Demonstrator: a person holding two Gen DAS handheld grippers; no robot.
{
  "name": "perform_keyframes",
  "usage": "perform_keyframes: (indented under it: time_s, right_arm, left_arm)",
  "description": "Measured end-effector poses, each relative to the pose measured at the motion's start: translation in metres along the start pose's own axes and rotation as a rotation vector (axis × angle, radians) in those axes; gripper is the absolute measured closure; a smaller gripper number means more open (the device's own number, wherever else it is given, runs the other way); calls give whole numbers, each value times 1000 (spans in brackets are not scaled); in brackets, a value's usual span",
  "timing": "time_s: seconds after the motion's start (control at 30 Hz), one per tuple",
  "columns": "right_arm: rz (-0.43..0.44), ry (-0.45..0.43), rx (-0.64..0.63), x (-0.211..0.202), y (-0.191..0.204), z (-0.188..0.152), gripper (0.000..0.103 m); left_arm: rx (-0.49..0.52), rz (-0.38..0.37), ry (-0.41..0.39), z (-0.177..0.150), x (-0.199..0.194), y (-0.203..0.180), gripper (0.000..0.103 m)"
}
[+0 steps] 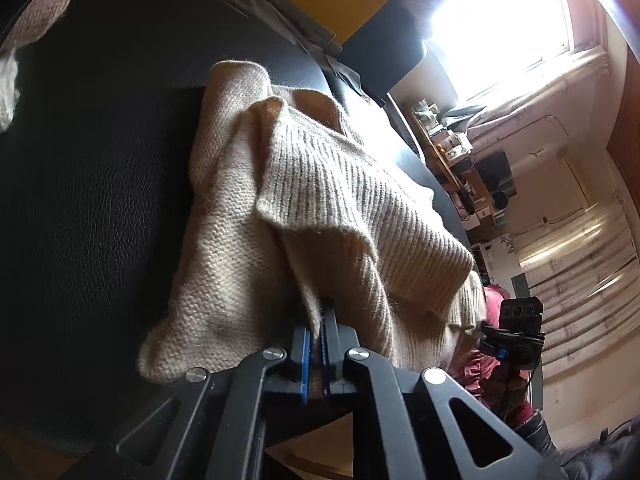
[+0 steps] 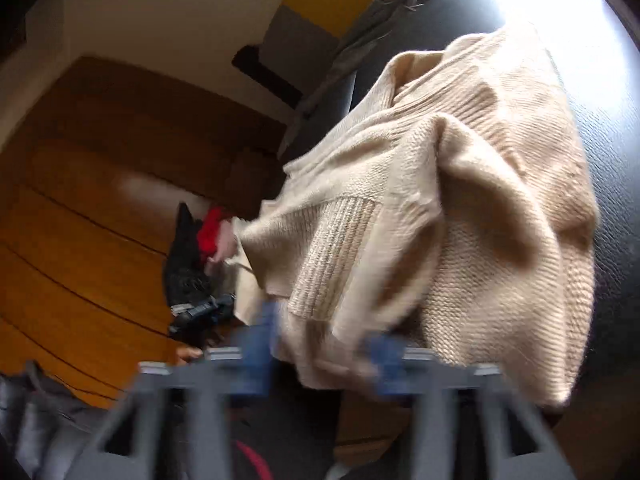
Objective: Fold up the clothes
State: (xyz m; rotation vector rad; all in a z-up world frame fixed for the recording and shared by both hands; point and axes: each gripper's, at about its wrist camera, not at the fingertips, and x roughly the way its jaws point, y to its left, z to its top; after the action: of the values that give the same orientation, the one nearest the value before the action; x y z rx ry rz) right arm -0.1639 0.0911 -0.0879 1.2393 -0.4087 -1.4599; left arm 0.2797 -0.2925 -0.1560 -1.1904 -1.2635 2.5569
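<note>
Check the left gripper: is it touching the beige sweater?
Touching. The left wrist view shows the left gripper with its jaws closed on a fold of the beige sweater, knit pinched between the blue pads.

A cream-beige knit sweater (image 1: pixel 320 200), ribbed in places, lies on black grained leather (image 1: pixel 100 180). The tongs (image 1: pixel 320 320) are black with blue pads; the floor (image 2: pixel 80 240) is orange-brown wood.

This is a room in a home, probably a living room or bedroom. A bright window (image 1: pixel 504 20) with pale patterned curtains (image 1: pixel 532 92) lets daylight in, and a crowded wooden shelf (image 1: pixel 444 140) stands by the wall. The floor is made of warm brown wooden boards (image 2: pixel 80 240). A black leather seat surface (image 1: pixel 100 160) carries a beige knitted sweater (image 1: pixel 320 208).
</note>
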Motion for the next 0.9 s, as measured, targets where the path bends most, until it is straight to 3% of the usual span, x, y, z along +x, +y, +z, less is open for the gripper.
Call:
perform_keyframes:
  time_s: [0.07, 0.2, 0.3, 0.43, 0.63, 0.77, 0.9]
  right_arm:
    - [-34, 7, -13, 2, 1, 1, 96]
    - [20, -35, 24, -1, -4, 3, 96]
    - [64, -100, 50, -11, -8, 13, 96]
    - [113, -209, 60, -23, -10, 44, 96]
    - [118, -329, 71, -24, -13, 105, 96]
    - [33, -325, 111, -3, -29, 134, 96]
    - [-6, -302, 198, 11, -56, 144, 92]
  left_arm:
    - [-9, -45, -7, 1, -6, 2, 101]
    - [-23, -169, -59, 11, -19, 2, 101]
    - [-28, -263, -102, 21, -27, 0, 101]
    - [-8, -332, -168, 56, -34, -7, 101]
    - [31, -312, -223, 119, -18, -18, 101]
    - [10, -232, -231, 165, 3, -14, 101]
    - [-74, -156, -233, 188, 21, 5, 101]
